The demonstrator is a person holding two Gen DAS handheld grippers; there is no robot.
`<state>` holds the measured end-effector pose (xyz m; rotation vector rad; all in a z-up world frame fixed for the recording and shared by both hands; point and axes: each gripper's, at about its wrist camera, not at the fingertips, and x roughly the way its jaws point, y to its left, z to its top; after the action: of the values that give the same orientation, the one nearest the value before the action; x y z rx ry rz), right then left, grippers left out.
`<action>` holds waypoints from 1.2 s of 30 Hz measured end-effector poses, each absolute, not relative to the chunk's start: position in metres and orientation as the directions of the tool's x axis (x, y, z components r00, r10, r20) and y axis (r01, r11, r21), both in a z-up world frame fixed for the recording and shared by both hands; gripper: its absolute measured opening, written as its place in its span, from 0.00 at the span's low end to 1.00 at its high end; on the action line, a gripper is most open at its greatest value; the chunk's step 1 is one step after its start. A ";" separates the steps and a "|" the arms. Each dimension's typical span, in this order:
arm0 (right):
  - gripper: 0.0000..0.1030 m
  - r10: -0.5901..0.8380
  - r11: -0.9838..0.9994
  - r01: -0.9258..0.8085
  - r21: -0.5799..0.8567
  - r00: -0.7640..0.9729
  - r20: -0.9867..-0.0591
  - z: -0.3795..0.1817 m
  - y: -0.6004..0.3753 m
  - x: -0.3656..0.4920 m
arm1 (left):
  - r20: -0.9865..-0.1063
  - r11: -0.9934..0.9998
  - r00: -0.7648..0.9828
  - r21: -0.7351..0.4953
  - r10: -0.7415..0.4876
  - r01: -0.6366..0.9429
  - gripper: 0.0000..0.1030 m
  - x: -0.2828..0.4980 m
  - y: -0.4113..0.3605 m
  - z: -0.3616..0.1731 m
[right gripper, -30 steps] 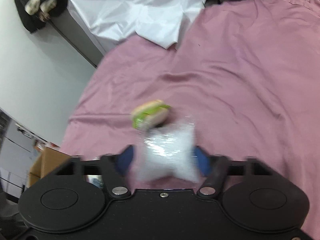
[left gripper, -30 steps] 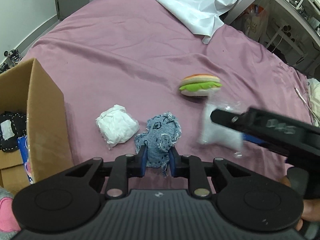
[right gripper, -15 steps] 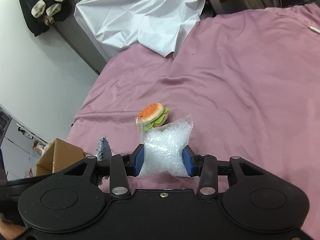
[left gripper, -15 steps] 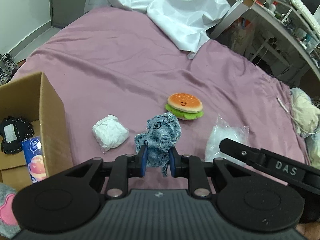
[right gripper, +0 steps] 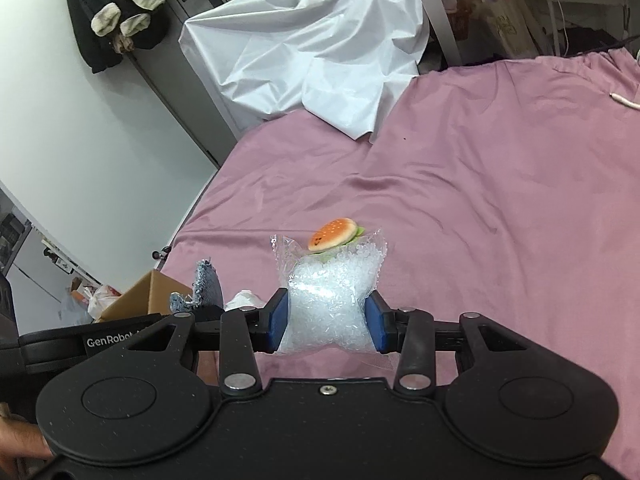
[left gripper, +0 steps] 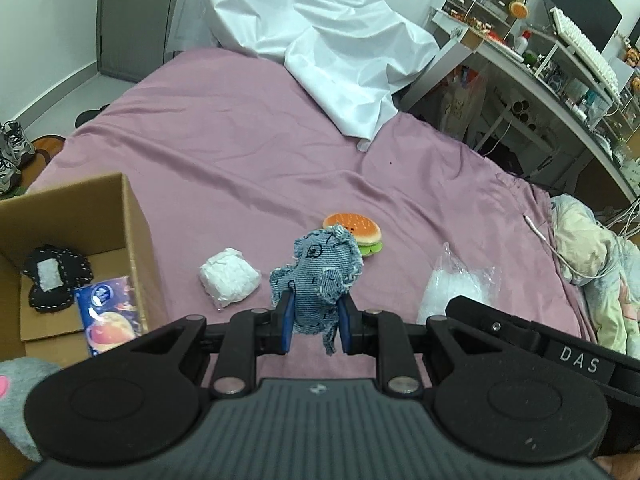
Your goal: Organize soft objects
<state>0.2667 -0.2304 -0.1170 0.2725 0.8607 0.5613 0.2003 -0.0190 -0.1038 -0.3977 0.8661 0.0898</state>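
My left gripper (left gripper: 314, 322) is shut on a blue denim elephant toy (left gripper: 318, 270) and holds it above the purple bed sheet (left gripper: 240, 152). My right gripper (right gripper: 327, 326) is shut on a clear bag of white pellets (right gripper: 328, 296), also held above the sheet; the bag shows in the left wrist view (left gripper: 456, 290) too. A plush hamburger (left gripper: 354, 232) and a white crumpled wad (left gripper: 229, 282) lie on the sheet beyond the left gripper. The denim toy shows at the left of the right wrist view (right gripper: 206, 286).
An open cardboard box (left gripper: 132, 236) stands at the left, holding a black stitched piece (left gripper: 52, 280) and a printed packet (left gripper: 108, 316). A white sheet (left gripper: 332, 48) is heaped at the back. A desk (left gripper: 560, 92) stands to the right; bundled clothes (left gripper: 596, 264) lie at the bed's right edge.
Both grippers have risen from the bed with their loads. The denim toy and the pellet bag now hang above the sheet, and more of the room shows.
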 end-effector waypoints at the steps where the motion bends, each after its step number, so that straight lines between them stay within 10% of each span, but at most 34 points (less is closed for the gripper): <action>1: 0.39 0.568 0.823 -0.357 0.442 0.523 -0.636 -0.115 -0.229 0.265 | -0.753 0.922 0.652 -0.307 -0.084 -0.236 0.21 0.198 -0.017 -0.102; 36: 0.39 0.690 0.719 -0.538 0.441 0.475 -0.545 -0.068 -0.140 0.203 | -0.711 0.887 0.699 -0.366 -0.072 -0.282 0.05 0.122 0.062 -0.073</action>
<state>0.2035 -0.1401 -0.0681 0.2208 0.7667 0.7581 0.1217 0.0620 -0.0731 -0.4779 0.7955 0.1219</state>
